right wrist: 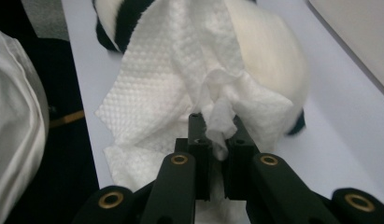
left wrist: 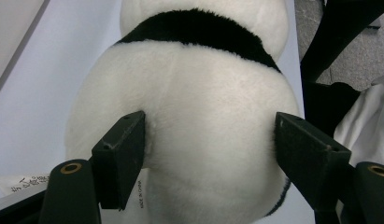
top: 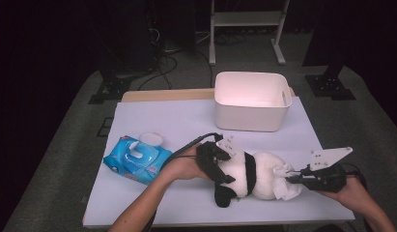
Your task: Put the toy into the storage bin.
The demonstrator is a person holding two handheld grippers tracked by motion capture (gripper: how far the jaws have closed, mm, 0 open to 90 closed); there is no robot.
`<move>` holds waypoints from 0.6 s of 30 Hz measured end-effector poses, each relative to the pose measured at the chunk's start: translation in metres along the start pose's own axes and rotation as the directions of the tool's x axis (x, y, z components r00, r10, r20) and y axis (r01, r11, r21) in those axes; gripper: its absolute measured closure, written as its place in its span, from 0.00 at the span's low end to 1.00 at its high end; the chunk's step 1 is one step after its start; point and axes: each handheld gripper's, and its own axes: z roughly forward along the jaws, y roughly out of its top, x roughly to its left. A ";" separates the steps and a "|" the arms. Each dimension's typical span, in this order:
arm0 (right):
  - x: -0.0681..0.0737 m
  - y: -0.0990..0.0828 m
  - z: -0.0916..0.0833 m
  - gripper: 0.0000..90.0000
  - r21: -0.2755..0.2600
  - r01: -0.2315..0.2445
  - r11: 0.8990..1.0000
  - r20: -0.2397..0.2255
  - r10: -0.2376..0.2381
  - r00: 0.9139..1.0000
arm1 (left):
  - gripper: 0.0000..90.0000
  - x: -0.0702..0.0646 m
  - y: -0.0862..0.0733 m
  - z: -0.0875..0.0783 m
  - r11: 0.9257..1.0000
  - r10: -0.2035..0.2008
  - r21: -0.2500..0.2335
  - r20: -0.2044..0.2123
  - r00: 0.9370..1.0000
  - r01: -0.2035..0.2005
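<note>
Sitting empty — white bin [top: 251, 108].

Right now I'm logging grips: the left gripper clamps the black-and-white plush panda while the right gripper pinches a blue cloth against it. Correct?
Not quite: the right gripper pinches a white embossed wipe, as the right gripper view shows. The left gripper does clamp the black-and-white plush panda.

The high view is dim at its edges: the floor and room behind fall into near black, while the white table [top: 152, 121] is evenly lit from above and the bin [top: 251, 99] glows slightly overexposed inside. Shadows under things are soft and short. The picture is grainy and soft. The left gripper view is sharp on the plush fur [left wrist: 199, 116]. The right gripper view is blurred at the far plush edge, with bright, washed-out wipe [right wrist: 180, 74] texture
</note>
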 end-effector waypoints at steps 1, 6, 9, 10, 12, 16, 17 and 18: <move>-0.001 -0.004 -0.001 0.93 0.003 -0.006 1.000 0.008 0.006 1.000 | 0.29 0.000 -0.001 0.000 1.000 -0.004 -0.001 0.001 1.000 0.004; 0.000 -0.006 -0.003 0.92 -0.004 -0.011 1.000 0.012 0.011 1.000 | 0.29 -0.002 -0.002 -0.001 1.000 -0.004 0.007 -0.005 1.000 0.004; 0.002 0.004 -0.002 0.91 -0.017 0.009 1.000 0.007 -0.009 1.000 | 0.29 -0.002 -0.004 -0.002 1.000 -0.006 0.008 -0.004 1.000 0.006; 0.002 0.008 -0.001 0.91 -0.018 0.024 1.000 0.008 -0.024 1.000 | 0.29 -0.003 -0.004 -0.002 1.000 -0.006 0.009 -0.004 1.000 0.006; 0.003 0.018 0.001 0.88 -0.026 0.042 0.999 0.004 -0.042 0.999 | 0.29 -0.004 -0.003 -0.002 1.000 -0.005 0.008 -0.008 1.000 0.006; 0.006 0.036 0.007 0.80 -0.025 0.078 0.997 -0.003 -0.078 0.997 | 0.29 -0.004 -0.002 -0.001 1.000 0.002 0.014 -0.012 1.000 -0.002; 0.007 0.038 0.009 0.79 -0.023 0.086 0.996 -0.008 -0.087 0.996 | 0.29 -0.005 -0.002 -0.001 1.000 0.001 0.014 -0.013 1.000 -0.001; 0.008 0.042 0.011 0.77 -0.020 0.096 0.995 -0.012 -0.096 0.995 | 0.29 -0.005 -0.001 -0.001 1.000 0.005 0.016 -0.014 1.000 -0.004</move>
